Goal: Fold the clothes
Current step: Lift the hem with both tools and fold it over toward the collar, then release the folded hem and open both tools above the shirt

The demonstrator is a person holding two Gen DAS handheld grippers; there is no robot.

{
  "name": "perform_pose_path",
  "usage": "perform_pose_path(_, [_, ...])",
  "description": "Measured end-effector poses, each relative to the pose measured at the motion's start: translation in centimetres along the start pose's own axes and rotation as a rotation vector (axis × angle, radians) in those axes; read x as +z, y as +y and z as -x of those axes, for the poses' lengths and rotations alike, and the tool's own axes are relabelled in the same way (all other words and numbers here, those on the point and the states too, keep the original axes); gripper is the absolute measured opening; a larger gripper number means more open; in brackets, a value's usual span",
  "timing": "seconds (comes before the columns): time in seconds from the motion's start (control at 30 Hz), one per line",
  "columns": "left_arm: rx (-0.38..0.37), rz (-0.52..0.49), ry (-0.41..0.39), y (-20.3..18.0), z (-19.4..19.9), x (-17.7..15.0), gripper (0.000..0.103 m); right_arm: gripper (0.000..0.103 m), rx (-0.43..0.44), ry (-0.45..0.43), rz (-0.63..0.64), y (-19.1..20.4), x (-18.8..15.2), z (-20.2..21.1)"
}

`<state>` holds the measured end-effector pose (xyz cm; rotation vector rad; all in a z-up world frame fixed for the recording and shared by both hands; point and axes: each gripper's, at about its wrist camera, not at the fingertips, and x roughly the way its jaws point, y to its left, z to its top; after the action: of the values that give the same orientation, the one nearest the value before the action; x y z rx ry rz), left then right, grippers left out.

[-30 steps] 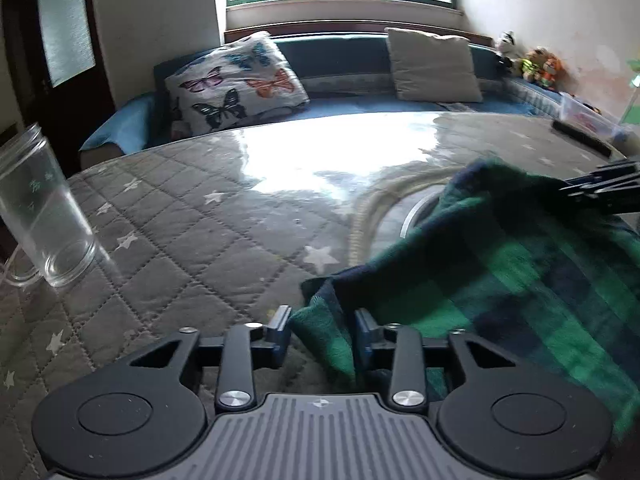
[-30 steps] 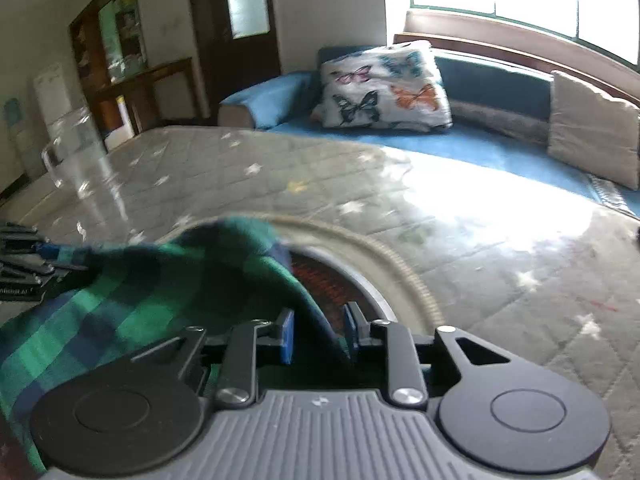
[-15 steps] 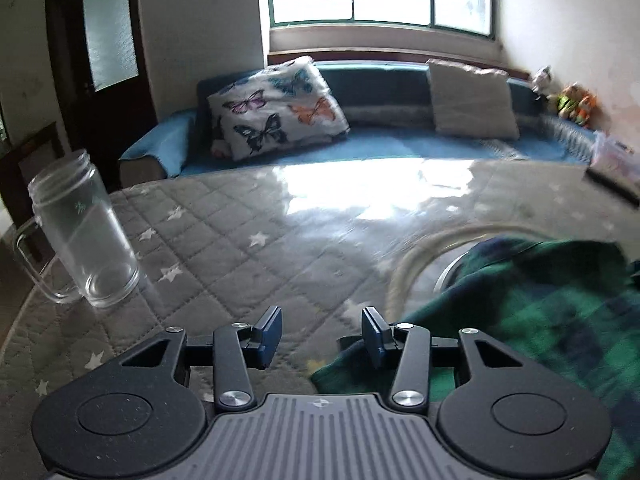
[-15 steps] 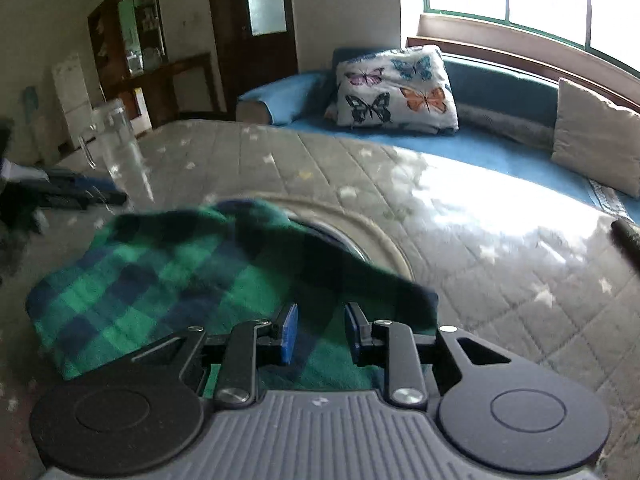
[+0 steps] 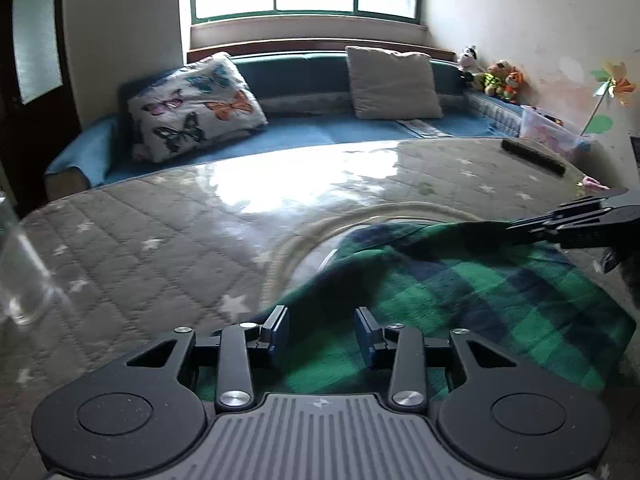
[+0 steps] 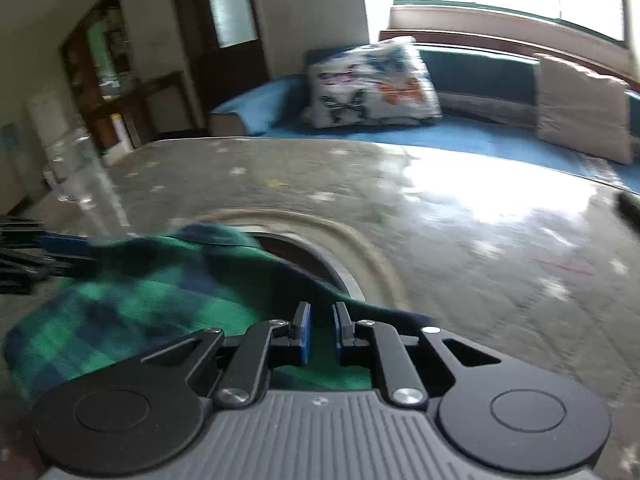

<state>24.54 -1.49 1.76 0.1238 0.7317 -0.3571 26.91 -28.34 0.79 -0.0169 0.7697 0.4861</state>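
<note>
A green and navy plaid cloth (image 5: 460, 304) lies folded on the quilted table (image 5: 160, 240), partly over a round rimmed mat (image 5: 292, 244). My left gripper (image 5: 321, 336) hovers low over the cloth's near left corner, open wide and holding nothing. In the right wrist view the cloth (image 6: 140, 308) spreads to the left, and my right gripper (image 6: 320, 332) has its jaws drawn close with green fabric between them. From the left wrist view the right gripper (image 5: 516, 226) pinches the cloth's far edge. The left gripper (image 6: 28, 256) shows at the cloth's left end.
A clear glass mug (image 5: 20, 272) stands at the table's left edge, also visible as the mug (image 6: 76, 168). A black remote (image 5: 532, 156) lies at the far right. Behind the table is a blue sofa (image 5: 320, 132) with a butterfly pillow (image 5: 192, 108).
The left gripper let go of the cloth corner, opened wide and moved back over the cloth. The cloth went from lifted to lying flat. The right gripper's jaws narrowed on the far edge.
</note>
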Motion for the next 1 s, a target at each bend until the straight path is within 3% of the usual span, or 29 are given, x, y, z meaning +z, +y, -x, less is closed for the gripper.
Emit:
perform_pose_path(0.2, [-0.017,0.020,0.055,-0.6,-3.5,1.0,0.039,0.011,0.031,0.036,0.014,1.3,1.3,-3.2])
perform_pose_path(0.43, [0.006,0.089,0.100,0.5,-6.3,1.3,0.041,0.016,-0.009,0.059,-0.019,1.1,2.0,-5.1])
perform_pose_path(0.8, [0.016,0.052,0.028,0.0,-0.1,-0.6,0.041,0.045,0.000,0.060,0.241,7.8,-0.4,-1.8])
perform_pose_path(0.9, [0.032,0.040,0.016,-0.3,1.9,-2.5,0.046,0.055,-0.003,0.061,0.312,10.1,-1.7,-1.5])
perform_pose_path(1.0, [0.074,0.038,0.004,-0.4,3.5,-4.6,0.053,0.058,-0.004,0.046,0.374,12.7,-3.0,-0.9])
